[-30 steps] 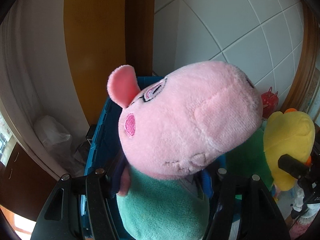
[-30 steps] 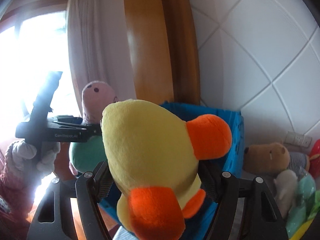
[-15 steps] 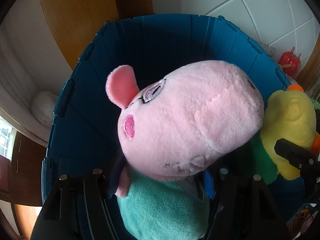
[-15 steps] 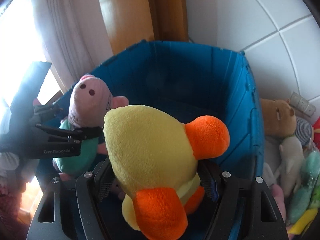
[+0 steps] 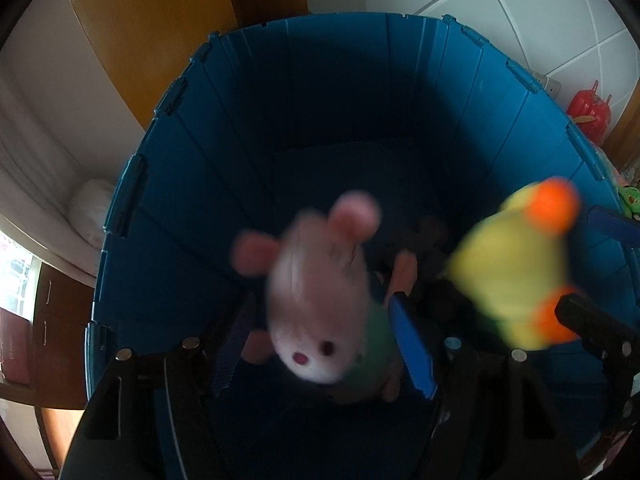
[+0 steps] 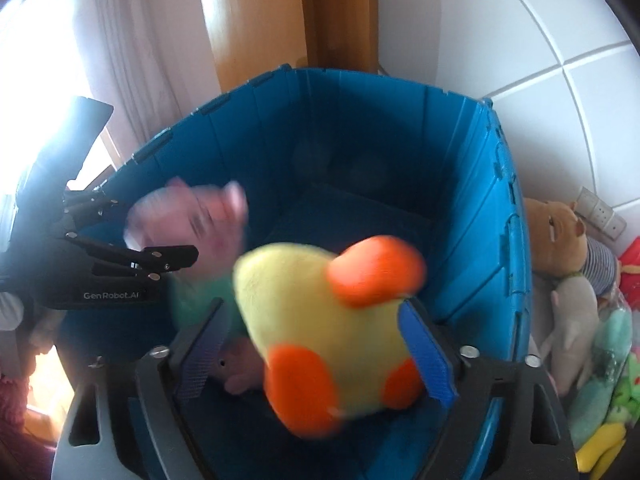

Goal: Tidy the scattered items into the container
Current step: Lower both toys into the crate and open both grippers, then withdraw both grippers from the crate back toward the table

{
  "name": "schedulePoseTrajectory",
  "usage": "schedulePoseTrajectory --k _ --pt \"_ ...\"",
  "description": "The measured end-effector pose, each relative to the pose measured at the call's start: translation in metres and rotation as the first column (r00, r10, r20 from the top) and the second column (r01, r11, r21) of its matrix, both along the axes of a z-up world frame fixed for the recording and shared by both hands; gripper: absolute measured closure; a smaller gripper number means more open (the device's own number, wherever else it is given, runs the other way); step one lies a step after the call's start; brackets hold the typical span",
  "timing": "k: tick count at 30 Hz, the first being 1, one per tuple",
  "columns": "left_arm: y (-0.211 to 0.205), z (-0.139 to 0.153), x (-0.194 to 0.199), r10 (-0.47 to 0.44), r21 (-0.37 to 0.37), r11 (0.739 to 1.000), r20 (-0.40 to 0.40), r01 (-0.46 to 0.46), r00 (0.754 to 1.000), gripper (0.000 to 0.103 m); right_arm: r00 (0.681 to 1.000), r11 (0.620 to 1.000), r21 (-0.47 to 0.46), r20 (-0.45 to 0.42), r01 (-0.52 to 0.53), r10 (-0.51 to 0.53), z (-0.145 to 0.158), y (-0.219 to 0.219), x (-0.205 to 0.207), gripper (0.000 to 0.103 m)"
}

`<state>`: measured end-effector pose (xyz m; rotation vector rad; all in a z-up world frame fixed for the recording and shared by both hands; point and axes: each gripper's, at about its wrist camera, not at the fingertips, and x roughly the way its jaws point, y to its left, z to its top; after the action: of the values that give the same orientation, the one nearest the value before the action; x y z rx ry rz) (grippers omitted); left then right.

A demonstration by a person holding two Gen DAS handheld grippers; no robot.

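Two plush toys hang blurred over the blue bin (image 5: 188, 184), one per gripper: the pink pig plush (image 5: 316, 304) sits between the spread jaws of the left gripper (image 5: 324, 336), both blue pads clear of it, so nothing is gripped; the yellow duck plush (image 6: 332, 328) likewise sits loose between the wide-parted jaws of the right gripper (image 6: 316, 344). In the right wrist view the left gripper juts in from nine o'clock, partly masking the pig. One small pink toy (image 6: 236, 368) lies on the bin floor at seven o'clock of the duck. Outside the bin wall, at three o'clock, a brown bear plush (image 6: 560, 236), a grey plush (image 6: 572, 320) and green and yellow soft toys crowd together. One red toy (image 5: 588, 112) stands at two o'clock in the left wrist view.
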<state>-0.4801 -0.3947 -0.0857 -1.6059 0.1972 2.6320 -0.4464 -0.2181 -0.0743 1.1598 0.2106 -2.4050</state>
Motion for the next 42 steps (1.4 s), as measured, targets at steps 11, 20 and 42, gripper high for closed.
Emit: schedulePoseTrajectory --k 11,20,42 --pt "-0.003 0.005 0.008 0.003 0.009 1.000 -0.010 -0.003 1.000 0.026 1.000 1.000 0.014 -0.002 -0.003 0.003 -0.002 -0.006 -0.001 0.010" --pt "-0.008 0.006 0.008 0.015 0.031 0.999 -0.020 -0.015 1.000 0.026 1.000 1.000 0.029 -0.004 -0.001 0.002 -0.003 -0.009 -0.001 0.005" --pt "-0.019 0.038 0.062 0.051 0.069 0.997 -0.125 -0.042 0.991 0.026 0.994 1.000 0.026 -0.105 0.016 -0.013 0.023 -0.013 0.040 0.001"
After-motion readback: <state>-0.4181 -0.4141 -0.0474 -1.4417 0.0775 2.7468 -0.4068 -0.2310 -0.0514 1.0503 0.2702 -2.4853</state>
